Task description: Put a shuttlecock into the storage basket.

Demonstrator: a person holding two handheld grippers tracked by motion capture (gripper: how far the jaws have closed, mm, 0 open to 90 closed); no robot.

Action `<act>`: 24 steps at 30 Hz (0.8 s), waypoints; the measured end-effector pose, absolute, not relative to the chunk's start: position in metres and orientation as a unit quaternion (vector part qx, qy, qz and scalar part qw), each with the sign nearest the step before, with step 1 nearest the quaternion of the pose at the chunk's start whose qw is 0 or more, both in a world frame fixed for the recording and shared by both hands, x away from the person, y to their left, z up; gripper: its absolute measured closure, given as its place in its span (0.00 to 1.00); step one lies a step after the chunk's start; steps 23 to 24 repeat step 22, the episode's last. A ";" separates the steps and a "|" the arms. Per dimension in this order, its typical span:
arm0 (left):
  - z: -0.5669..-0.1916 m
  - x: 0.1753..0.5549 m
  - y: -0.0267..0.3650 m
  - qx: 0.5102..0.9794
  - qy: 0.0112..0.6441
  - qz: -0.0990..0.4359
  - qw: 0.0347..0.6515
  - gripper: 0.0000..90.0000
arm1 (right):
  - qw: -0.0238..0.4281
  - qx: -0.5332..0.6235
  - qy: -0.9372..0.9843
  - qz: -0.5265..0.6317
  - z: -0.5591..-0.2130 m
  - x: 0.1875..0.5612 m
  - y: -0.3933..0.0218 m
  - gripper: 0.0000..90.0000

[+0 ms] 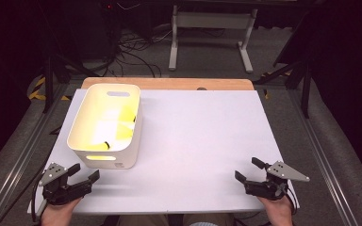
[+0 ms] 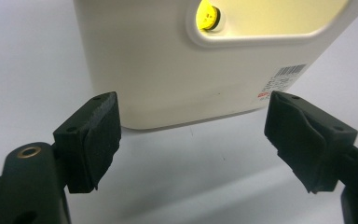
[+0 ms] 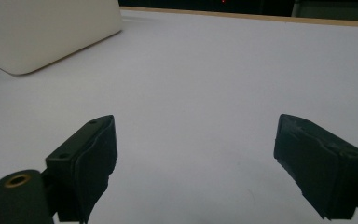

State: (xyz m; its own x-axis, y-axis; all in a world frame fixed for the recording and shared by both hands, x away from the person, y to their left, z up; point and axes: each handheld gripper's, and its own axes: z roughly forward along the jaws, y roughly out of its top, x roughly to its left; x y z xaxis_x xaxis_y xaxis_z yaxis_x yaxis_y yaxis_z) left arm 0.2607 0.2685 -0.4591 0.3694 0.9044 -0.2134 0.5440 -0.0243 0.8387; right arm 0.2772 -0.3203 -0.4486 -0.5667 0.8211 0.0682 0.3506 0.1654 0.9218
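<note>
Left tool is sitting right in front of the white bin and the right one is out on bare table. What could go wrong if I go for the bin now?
1. The left tool faces the white bin low on its wall; pushing forward would likely shove it across the table rather than grip it.
2. Yellow items lie loose inside; a tilted lift could spill them.
3. The right tool stands far from the bin, so a one-sided lift may tip it.
</note>
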 end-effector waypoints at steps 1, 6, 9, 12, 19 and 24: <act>-0.459 0.261 0.269 0.691 0.524 0.197 0.458 0.22 | 0.232 0.403 0.727 0.505 -0.449 0.277 -0.320 0.15; -0.460 0.261 0.269 0.690 0.524 0.195 0.460 0.22 | 0.232 0.404 0.728 0.503 -0.449 0.277 -0.320 0.15; -0.460 0.262 0.269 0.691 0.523 0.193 0.460 0.21 | 0.232 0.403 0.728 0.503 -0.449 0.276 -0.320 0.15; -0.460 0.262 0.269 0.690 0.524 0.193 0.460 0.21 | 0.234 0.405 0.725 0.505 -0.448 0.275 -0.322 0.15; -0.460 0.262 0.270 0.686 0.527 0.191 0.463 0.21 | 0.233 0.403 0.727 0.505 -0.449 0.275 -0.321 0.15; -0.460 0.262 0.270 0.686 0.527 0.191 0.464 0.21 | 0.234 0.404 0.726 0.505 -0.449 0.275 -0.322 0.15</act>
